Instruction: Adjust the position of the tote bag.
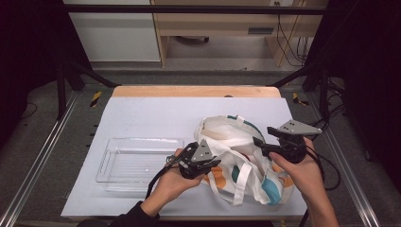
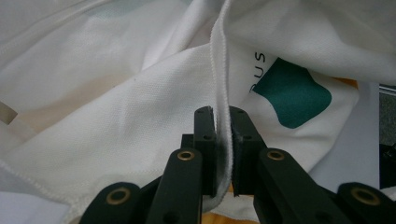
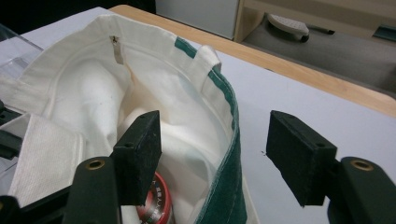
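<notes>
We clamp our left gripper (image 2: 223, 140) on the white hem of the tote bag (image 1: 241, 156), which lies on the table (image 1: 156, 111) right of the clear tray (image 1: 137, 163); our right gripper (image 3: 219, 156) is unclenched, its jaws straddling the bag's green-edged rim without pressing, a red-lidded can (image 3: 156, 203) inside

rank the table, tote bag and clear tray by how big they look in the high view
1. table
2. tote bag and clear tray: they look about alike, and the bag is crumpled, so no ranking between them.
</notes>
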Demonstrator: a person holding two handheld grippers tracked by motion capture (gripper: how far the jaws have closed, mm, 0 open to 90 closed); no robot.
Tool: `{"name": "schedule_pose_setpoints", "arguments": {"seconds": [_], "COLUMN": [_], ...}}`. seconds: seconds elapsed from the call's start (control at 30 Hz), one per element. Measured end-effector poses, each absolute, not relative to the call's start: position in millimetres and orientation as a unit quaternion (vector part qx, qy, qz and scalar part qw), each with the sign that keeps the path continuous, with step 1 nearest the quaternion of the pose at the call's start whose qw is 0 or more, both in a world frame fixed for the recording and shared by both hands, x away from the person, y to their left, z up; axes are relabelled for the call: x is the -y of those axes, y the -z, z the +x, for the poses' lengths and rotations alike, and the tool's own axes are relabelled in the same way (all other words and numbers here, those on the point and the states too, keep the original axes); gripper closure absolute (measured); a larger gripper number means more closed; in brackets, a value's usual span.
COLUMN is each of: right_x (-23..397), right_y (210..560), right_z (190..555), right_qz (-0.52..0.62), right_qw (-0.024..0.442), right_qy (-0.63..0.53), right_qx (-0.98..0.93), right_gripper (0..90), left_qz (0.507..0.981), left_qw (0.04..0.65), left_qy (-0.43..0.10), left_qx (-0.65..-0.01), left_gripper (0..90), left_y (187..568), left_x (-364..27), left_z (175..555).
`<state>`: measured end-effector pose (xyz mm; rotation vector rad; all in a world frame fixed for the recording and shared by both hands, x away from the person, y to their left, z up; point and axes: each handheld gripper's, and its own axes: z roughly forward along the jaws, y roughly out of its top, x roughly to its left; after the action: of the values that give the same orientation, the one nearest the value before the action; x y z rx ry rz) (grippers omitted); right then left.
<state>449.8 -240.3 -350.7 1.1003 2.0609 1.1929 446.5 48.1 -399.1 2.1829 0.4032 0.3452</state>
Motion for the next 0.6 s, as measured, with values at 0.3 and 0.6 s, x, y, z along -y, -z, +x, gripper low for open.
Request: {"name": "schedule_pose_setpoints", "arguments": {"seconds": [0.3, 0.6], "right_x": [239.0, 233.6], "right_y": [360.6, 369.5], "right_z": [452.3, 454.1], "right_qz": [0.404, 0.400], "right_qw": [0.250, 0.250], "right_qy": [-0.429, -0.405], "right_qx": [-0.769, -0.783], "right_gripper": [33.2, 30.7], "left_qz": [0.875, 0.876], "left_qw": [0.436, 0.436], "left_qy": [-0.137, -0.131], "left_qx": [-0.161, -0.157], "left_gripper": [82.9, 82.8], "left_y": [397.7, 399.0], "left_x": [-50.8, -56.7], "left_z": [441.9, 434.3]}}
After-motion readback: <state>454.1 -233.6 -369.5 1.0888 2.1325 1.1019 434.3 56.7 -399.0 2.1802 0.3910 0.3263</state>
